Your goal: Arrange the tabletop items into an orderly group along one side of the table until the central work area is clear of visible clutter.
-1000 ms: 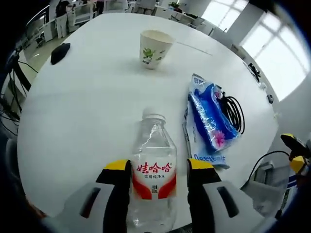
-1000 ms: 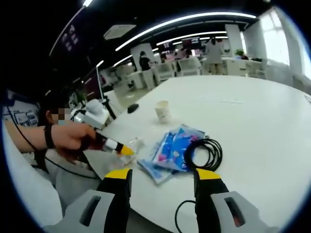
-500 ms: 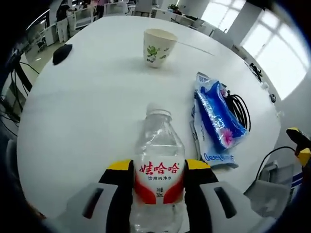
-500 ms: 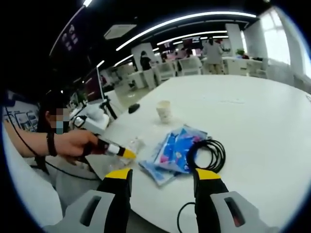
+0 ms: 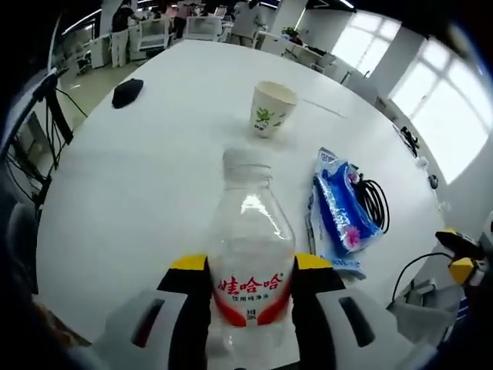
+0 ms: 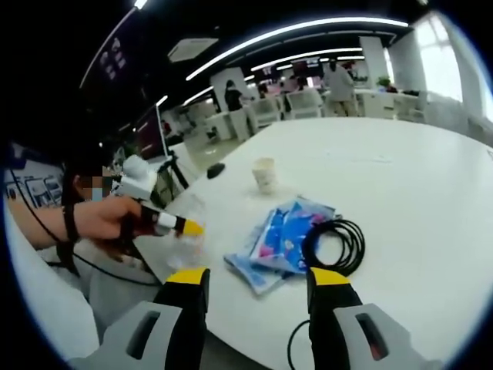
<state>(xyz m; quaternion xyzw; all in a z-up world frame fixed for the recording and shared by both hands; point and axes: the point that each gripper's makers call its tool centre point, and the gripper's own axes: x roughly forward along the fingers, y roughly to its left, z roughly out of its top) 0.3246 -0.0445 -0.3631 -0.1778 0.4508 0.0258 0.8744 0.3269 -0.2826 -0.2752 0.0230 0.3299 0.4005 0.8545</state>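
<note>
Now I have the water bottle (image 5: 250, 254) clamped between the jaws of my left tool (image 5: 250, 271), the yellow tips pressing the red label on both sides. The bottle stands upright in the grip, and in the right gripper view it looks raised off the tabletop (image 5: 146, 177) near the edge closest to me, though I cannot be sure its base is clear. So the step in hand, as I judge it, is carrying this bottle toward the group I mean to build along one side.

Ahead of the bottle the paper cup (image 5: 270, 109) stands upright, well apart. To its right lie the blue plastic packets (image 5: 341, 212), with the coiled black cable (image 5: 375, 202) touching their far side. A small dark thing (image 5: 127, 92) sits near the far left edge; I cannot tell what it is.

The next move, I think, calls for setting the bottle down upright near the packets and cable without tipping it, then fetching the cup.

My left hand (image 6: 104, 220) reaches in from the side, roughly level. My right tool (image 6: 258, 281) hangs back off the tabletop's edge, jaws wide apart and holding nothing, pointed at the packets.
</note>
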